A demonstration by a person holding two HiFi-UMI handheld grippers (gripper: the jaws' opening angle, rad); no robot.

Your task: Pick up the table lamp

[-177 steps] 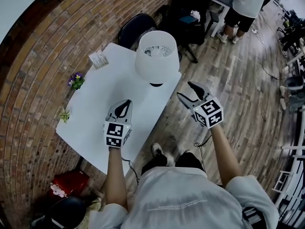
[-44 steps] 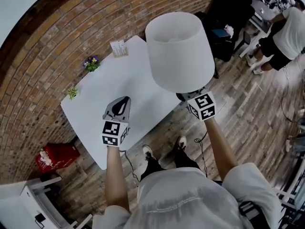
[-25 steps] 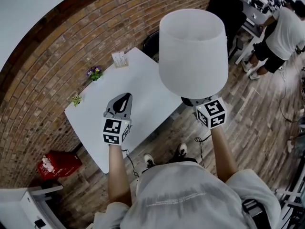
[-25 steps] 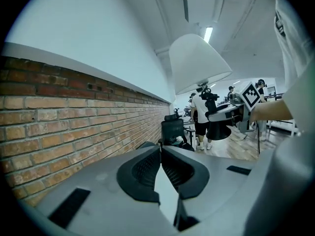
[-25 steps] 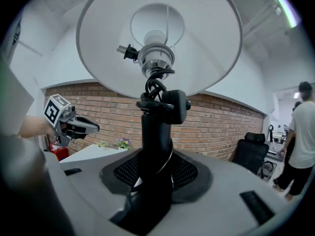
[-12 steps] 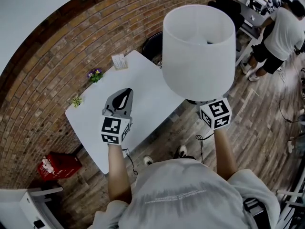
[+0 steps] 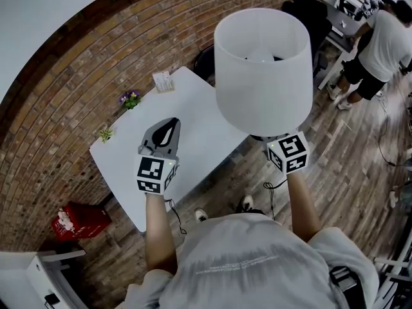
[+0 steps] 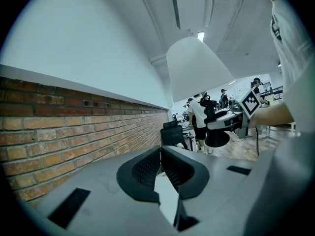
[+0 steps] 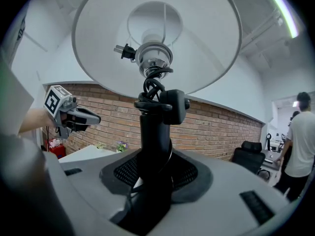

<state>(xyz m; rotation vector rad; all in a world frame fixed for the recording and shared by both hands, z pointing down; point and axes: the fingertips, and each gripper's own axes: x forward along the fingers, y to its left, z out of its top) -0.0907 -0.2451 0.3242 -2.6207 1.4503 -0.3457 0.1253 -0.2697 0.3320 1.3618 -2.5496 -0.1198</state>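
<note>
The table lamp has a wide white shade [image 7: 262, 69] and a black stem [image 9: 153, 146]. It hangs in the air over the table's right edge, well clear of the tabletop. My right gripper [image 7: 273, 140] is shut on the stem below the shade, and the shade hides its fingertips in the head view. The right gripper view looks up into the shade [image 9: 157, 33], with the bulb socket and a small plug visible. My left gripper [image 7: 164, 134] is shut and empty, held above the white table [image 7: 193, 114]. The left gripper view shows the lamp [image 8: 197, 68] to the right.
On the table's far side by the brick wall are a purple flower pot [image 7: 130, 98], a small green plant [image 7: 105, 134] and a card [image 7: 163, 81]. A black chair [image 7: 205, 56] stands behind the table. A red bag [image 7: 80, 221] lies on the floor at left. A person [image 7: 380, 44] stands far right.
The lamp, which stood on the table with my right gripper open beside it, is now gripped and lifted high. In the last half second it drifted slightly left.
</note>
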